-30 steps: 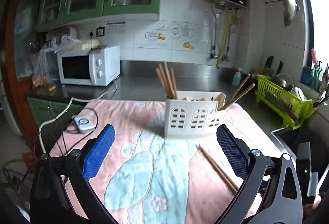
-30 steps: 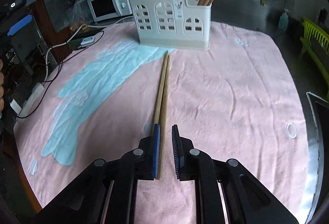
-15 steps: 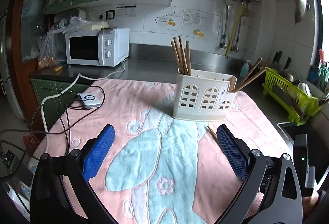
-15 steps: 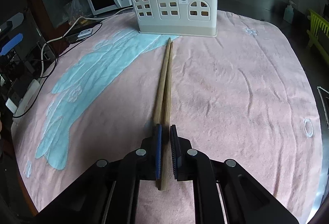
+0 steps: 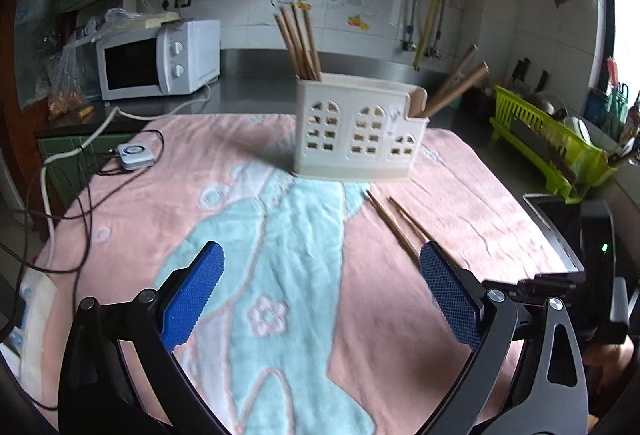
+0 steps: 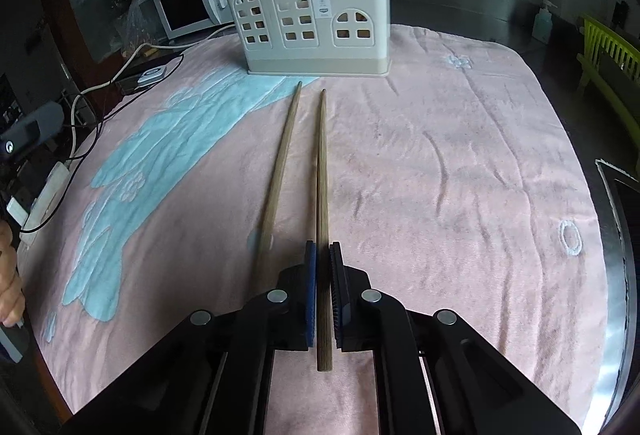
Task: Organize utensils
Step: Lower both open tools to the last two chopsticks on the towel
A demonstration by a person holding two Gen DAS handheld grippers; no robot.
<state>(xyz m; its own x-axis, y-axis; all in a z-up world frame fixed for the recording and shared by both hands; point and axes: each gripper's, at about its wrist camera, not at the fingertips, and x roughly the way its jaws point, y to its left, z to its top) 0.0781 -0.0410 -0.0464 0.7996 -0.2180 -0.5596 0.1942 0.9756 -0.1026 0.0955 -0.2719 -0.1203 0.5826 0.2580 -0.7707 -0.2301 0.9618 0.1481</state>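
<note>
Two wooden chopsticks lie on the pink and blue towel (image 6: 460, 163). My right gripper (image 6: 322, 255) is shut on the thick end of the right chopstick (image 6: 321, 171), which points toward the white utensil holder (image 6: 316, 23). The left chopstick (image 6: 280, 163) rests loose beside it, angled slightly away. The holder has several chopsticks standing in its left and right compartments. In the left wrist view the holder (image 5: 358, 131) stands ahead, the two chopsticks (image 5: 394, 225) lie near my right pad, and my left gripper (image 5: 320, 275) hangs open over the towel with nothing between its fingers.
A microwave (image 5: 160, 61) and a small white device (image 5: 136, 155) with cables sit at the left. A green dish rack (image 5: 548, 139) stands at the right. A black tray edge (image 6: 616, 203) borders the towel on the right. A hand (image 6: 8, 275) shows at the far left.
My right gripper closed on one chopstick and the pair has spread apart at the tips. The left gripper dropped lower and tilted down toward the towel, staying open.
</note>
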